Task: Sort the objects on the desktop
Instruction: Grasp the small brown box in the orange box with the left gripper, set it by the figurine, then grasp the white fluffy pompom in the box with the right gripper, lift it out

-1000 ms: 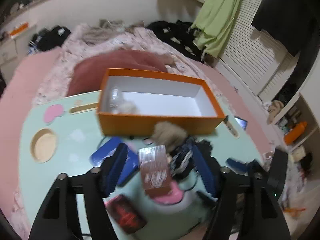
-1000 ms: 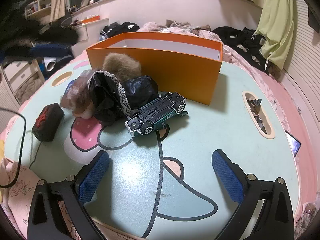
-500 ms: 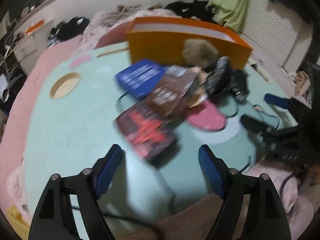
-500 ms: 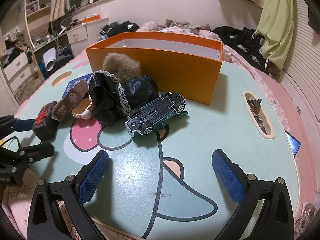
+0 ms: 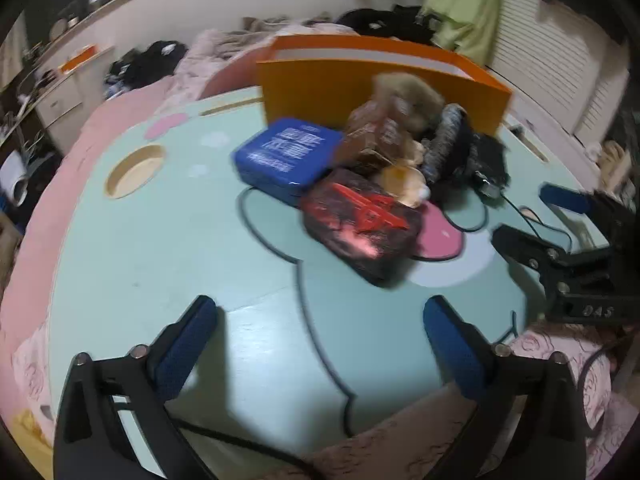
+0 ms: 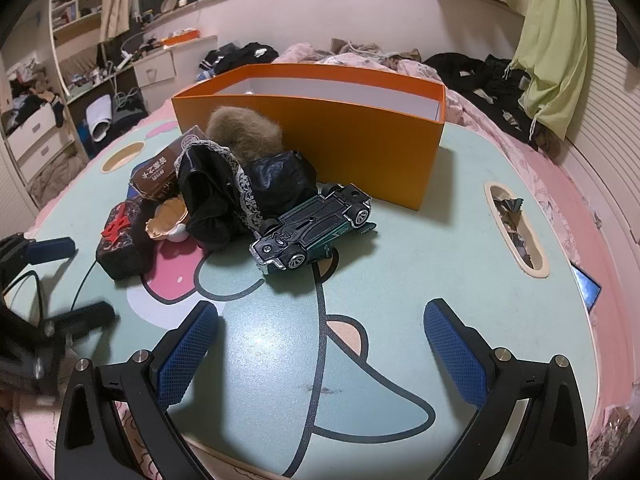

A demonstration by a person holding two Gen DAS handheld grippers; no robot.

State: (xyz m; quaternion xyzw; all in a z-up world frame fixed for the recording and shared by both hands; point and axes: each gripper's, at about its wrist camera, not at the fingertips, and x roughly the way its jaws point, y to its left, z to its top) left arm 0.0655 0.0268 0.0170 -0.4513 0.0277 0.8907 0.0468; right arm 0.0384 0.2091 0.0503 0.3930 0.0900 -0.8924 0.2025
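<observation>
Now my left gripper (image 5: 320, 332) low over mint table (image 5: 152, 248), jaws opening wide, nothing between them. My right gripper (image 6: 322, 334) gapes too, empty. Just ahead: black pouch with red emblem (image 5: 360, 220), touching blue tin (image 5: 288, 154). Beyond, brown packet (image 6: 158, 172), black lace cloth (image 6: 216, 196), upturned toy car (image 6: 316, 228). Farthest: fur ball (image 6: 246, 132) against orange box (image 6: 340, 128).

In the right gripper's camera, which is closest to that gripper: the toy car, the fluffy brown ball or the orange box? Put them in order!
From the right gripper:
1. Toy car, upside down on the table just ahead.
2. Fluffy brown ball, behind the black cloth, up to the left.
3. Orange box, at the back; the ball sits right against its front wall.
</observation>
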